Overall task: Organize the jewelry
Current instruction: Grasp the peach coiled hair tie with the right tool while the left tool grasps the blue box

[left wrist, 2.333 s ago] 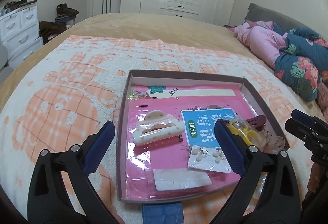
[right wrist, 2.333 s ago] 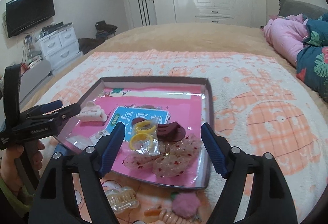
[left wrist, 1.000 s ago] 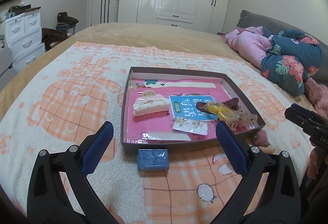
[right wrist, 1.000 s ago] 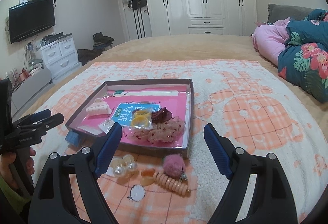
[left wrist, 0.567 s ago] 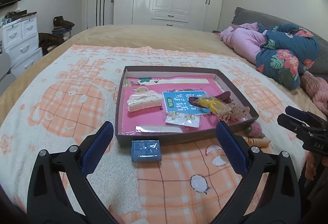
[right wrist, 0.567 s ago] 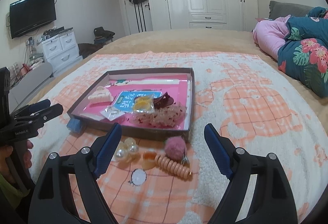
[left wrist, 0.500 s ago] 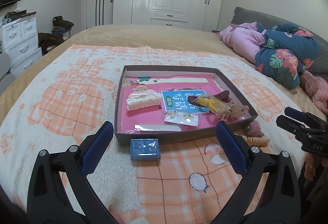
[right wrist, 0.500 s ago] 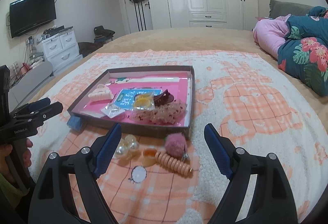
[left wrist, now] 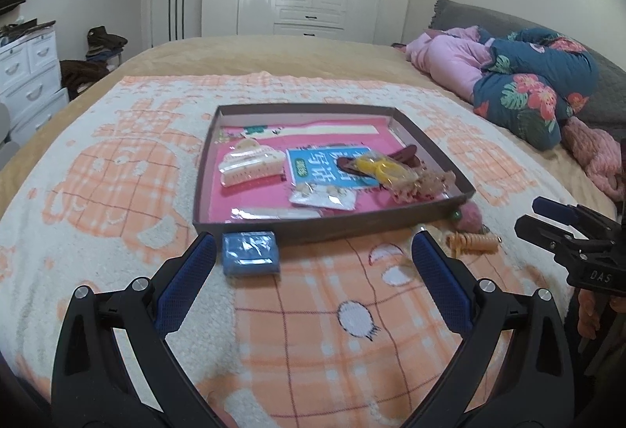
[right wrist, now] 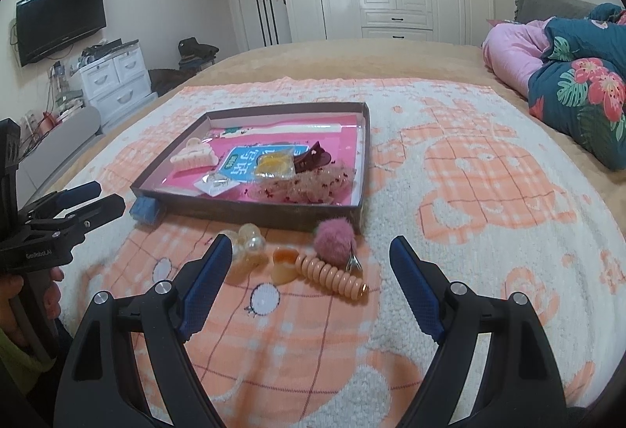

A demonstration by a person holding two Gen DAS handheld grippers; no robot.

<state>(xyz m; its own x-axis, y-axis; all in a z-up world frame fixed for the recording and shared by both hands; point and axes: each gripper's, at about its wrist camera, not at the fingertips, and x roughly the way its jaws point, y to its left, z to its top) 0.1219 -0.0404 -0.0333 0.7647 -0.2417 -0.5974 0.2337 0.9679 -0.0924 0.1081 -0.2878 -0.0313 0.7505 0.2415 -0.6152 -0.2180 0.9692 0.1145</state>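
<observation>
We hold the left hand-held gripper (left wrist: 313,244) and the right hand-held gripper (right wrist: 309,248) above the bed, both angled downward toward the orange-and-white patterned blanket (right wrist: 489,173). Both are released: the blue pads stand wide apart and nothing lies between them.

1. Tray. The shallow dark-walled tray (right wrist: 250,211) with a pink floor rests on the blanket ahead of both grippers. Inside it we see:
   - a cream claw clip (left wrist: 250,166) at the left;
   - a blue printed card (left wrist: 324,166) at the centre;
   - a small clear packet of earrings (left wrist: 322,197) on the card's near edge;
   - yellow hair ties in a clear bag (right wrist: 274,164) lying on the card;
   - a dark red clip (right wrist: 313,156) just beside the bag;
   - a speckled sheer scrunchie (right wrist: 309,185) along the near right side.

2. Loose items outside the tray, on the blanket:
   - a blue box (left wrist: 250,252) touching the tray's near left corner;
   - a pearl clip (right wrist: 246,244) just in front of the near wall;
   - a small orange ring (right wrist: 283,265) beside the pearl clip;
   - a peach spiral hair tie (right wrist: 332,277) touching the ring;
   - a pink pom-pom (right wrist: 334,238) against the tray's near right corner.

3. Position. The loose items in the right wrist view lie between and just beyond the right gripper's fingertips. The blue box sits just beyond the left gripper's left pad (left wrist: 184,283).
</observation>
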